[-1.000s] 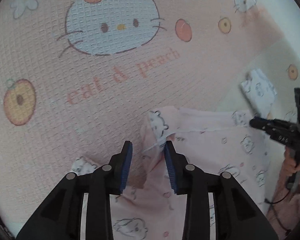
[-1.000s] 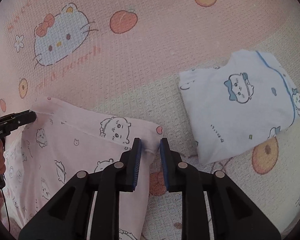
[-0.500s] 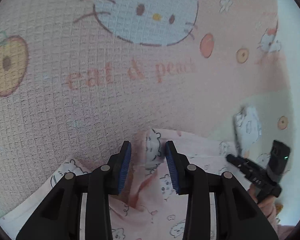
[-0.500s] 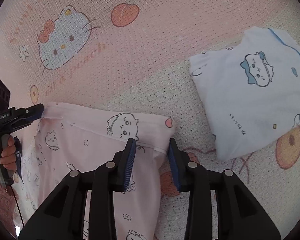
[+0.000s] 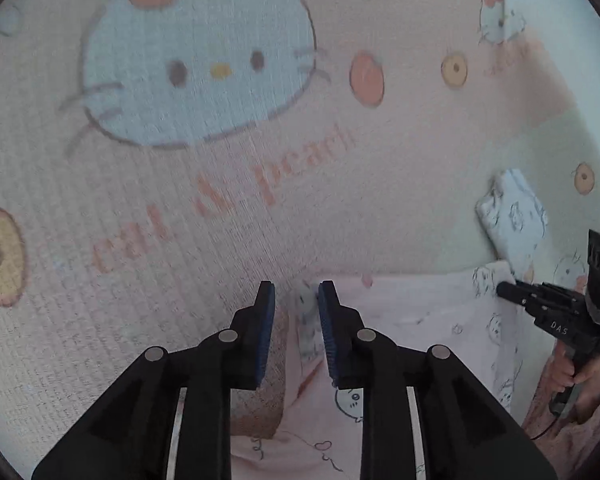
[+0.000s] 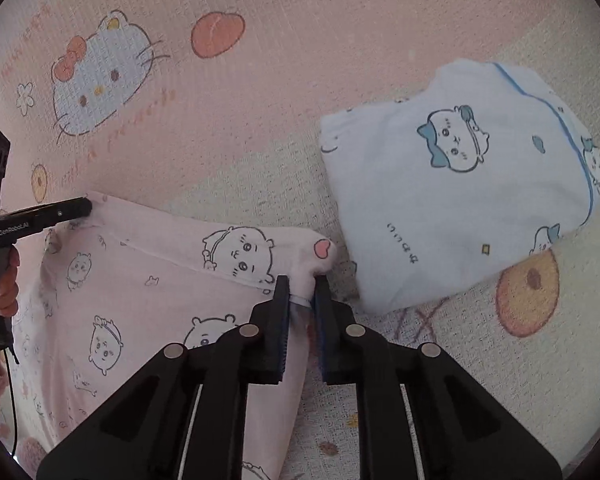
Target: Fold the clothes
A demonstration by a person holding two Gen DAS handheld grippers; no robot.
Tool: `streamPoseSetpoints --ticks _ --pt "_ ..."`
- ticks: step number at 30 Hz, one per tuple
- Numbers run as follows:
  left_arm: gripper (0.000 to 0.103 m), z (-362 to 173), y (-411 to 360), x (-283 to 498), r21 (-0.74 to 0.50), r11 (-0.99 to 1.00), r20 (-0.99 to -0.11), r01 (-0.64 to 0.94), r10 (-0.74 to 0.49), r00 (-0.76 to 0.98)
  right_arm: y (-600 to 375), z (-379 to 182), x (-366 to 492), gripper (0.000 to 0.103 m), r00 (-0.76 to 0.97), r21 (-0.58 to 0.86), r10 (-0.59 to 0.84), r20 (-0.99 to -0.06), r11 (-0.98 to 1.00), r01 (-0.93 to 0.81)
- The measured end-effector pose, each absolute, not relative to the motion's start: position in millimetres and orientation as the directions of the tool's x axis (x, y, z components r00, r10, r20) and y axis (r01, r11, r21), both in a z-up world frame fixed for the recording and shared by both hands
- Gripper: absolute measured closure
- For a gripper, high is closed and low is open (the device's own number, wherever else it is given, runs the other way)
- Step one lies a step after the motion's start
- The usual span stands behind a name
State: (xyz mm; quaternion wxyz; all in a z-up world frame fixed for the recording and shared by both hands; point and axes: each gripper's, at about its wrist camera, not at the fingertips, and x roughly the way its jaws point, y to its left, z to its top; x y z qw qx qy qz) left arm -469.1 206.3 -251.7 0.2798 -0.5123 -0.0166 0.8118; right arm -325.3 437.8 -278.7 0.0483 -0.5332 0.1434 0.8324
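Pink garment (image 6: 148, 276) is what both my claws are on: my right gripper (image 6: 301, 300) is closing its jaws on the right-hand corner of the top edge, with a pinch of pink cloth bunched between the blue pads, and the corner's tip with its little heart pokes out just past my fingertips. From there the edge runs away to my left as a long taut band, and at its far end my left gripper (image 5: 296, 312) has the other corner; in its own blurred view cloth stands between its half-spread pads, so I think it is gripped, though I cannot be sure the pads press it. The body of the garment hangs back toward me, below that edge. Just beyond and to the right of my right claw lies the folded blue-and-white garment (image 6: 460, 184), near but apart, on the pink play mat (image 6: 300, 60).
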Motion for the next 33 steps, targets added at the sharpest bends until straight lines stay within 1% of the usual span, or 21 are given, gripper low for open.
streamPoseSetpoints --ticks 1,2,3,4,5,7,10,13,15,18,19,21,22,23,24,25,26,27,28,30,33 --pt "0.056 -241.3 192.3 -463.3 -0.321 -0.852 -0.803 -0.413 0.476 -0.359 438.4 -267.8 -323.3 0.086 -0.471 0.186 -0.051 -0.881 -0.952 -0.244" --pt "0.044 -233.1 177.9 -456.9 -0.32 -0.864 -0.791 -0.389 0.47 -0.392 439.1 -255.5 -320.9 0.084 -0.515 0.177 -0.018 -0.857 -0.949 -0.261" --pt "0.044 -224.9 163.4 -450.6 -0.32 -0.874 -0.779 -0.365 0.462 -0.424 439.7 -243.0 -318.5 0.082 -0.555 0.166 0.018 -0.832 -0.945 -0.28" --pt "0.044 -221.2 147.2 -444.0 -0.272 -0.905 -0.791 -0.327 0.404 -0.459 437.5 -231.5 -317.5 0.076 -0.589 0.163 0.038 -0.807 -0.945 -0.283" --pt "0.044 -220.4 129.9 -437.4 -0.193 -0.941 -0.813 -0.277 0.311 -0.492 431.5 -221.4 -317.7 0.075 -0.616 0.166 0.027 -0.787 -0.953 -0.254" --pt "0.044 -222.5 81.6 -414.5 -0.066 -0.988 -0.843 -0.139 0.13 -0.522 400.6 -211.3 -330.7 0.075 -0.611 0.174 -0.074 -0.788 -0.979 -0.106" --pt "0.044 -242.0 -7.8 -365.9 -0.032 -0.998 -0.882 0.06 0.0 -0.471 324.5 -212.9 -351.0 0.075 -0.546 0.159 -0.221 -0.808 -0.974 0.158" --pt "0.044 -268.8 -81.0 -327.8 -0.07 -0.973 -0.917 0.219 -0.024 -0.399 251.8 -226.1 -361.0 0.075 -0.45 0.15 -0.302 -0.84 -0.928 0.342" --pt "0.044 -285.4 -111.0 -317.7 -0.109 -0.95 -0.934 0.293 -0.004 -0.359 209.5 -238.3 -371.0 0.075 -0.392 0.141 -0.309 -0.866 -0.905 0.401" --pt "0.044 -285.7 -125.8 -315.6 -0.216 -0.938 -0.906 0.272 0.089 -0.413 161.0 -254.2 -391.6 0.074 -0.361 0.102 -0.292 -0.886 -0.881 0.462" --pt "0.046 -283.3 -124.2 -318.2 -0.244 -0.94 -0.893 0.238 0.121 -0.434 150.9 -260.6 -397.6 0.074 -0.349 0.091 -0.279 -0.895 -0.878 0.47" --pt "0.063 -285.3 -118.1 -325.8 -0.233 -0.954 -0.895 0.189 0.134 -0.426 133.6 -275.5 -411.3 0.074 -0.306 0.094 -0.267 -0.914 -0.872 0.48" --pt "0.082 -288.7 -115.9 -329.3 -0.201 -0.962 -0.905 0.183 0.111 -0.411 130.3 -284.3 -418.1 0.074 -0.274 0.114 -0.27 -0.923 -0.872 0.476" --pt "0.09 -292.1 -113.8 -332.7 -0.169 -0.97 -0.914 0.176 0.088 -0.396 128.0 -292.8 -424.4 0.072 -0.242 0.131 -0.271 -0.932 -0.873 0.47" --pt "0.094 -292.2 -114.6 -334.6 -0.161 -0.972 -0.915 0.169 0.082 -0.396 127.1 -294.7 -427.0 0.074 -0.233 0.138 -0.275 -0.933 -0.87 0.474" --pt "0.097 -290.4 -118.4 -335.2 -0.17 -0.971 -0.91 0.166 0.09 -0.405 126.8 -294.0 -428.1 0.076 -0.233 0.141 -0.281 -0.931 -0.865 0.481" --pt "0.098 -287.5 -123.5 -335.7 -0.179 -0.969 -0.905 0.167 0.096 -0.415 126.5 -293.2 -429.3 0.087 -0.233 0.143 -0.287 -0.929 -0.86 0.489" --pt "0.098 -283.6 -128.8 -336.3 -0.179 -0.969 -0.901 0.17 0.092 -0.423 127.6 -292.1 -430.8 0.096 -0.216 0.179 -0.317 -0.924 -0.853 0.49" --pt "0.098 -279.4 -134.1 -337.0 -0.172 -0.97 -0.899 0.174 0.083 -0.43 128.8 -290.4 -432.5 0.097 -0.208 0.202 -0.336 -0.919 -0.852 0.484" --pt "0.098 -275.2 -144.1 -339.7 -0.157 -0.971 -0.898 0.182 0.064 -0.435 126.8 -285.7 -435.1 0.098 -0.235 0.182 -0.33 -0.914 -0.853 0.489" --pt "0.095 -285.3 -148.5 -351.8 -0.151 -0.975 -0.926 0.16 0.083 -0.369 125.0 -289.0 -445.0 0.097 -0.233 0.196 -0.335 -0.913 -0.861 0.47"
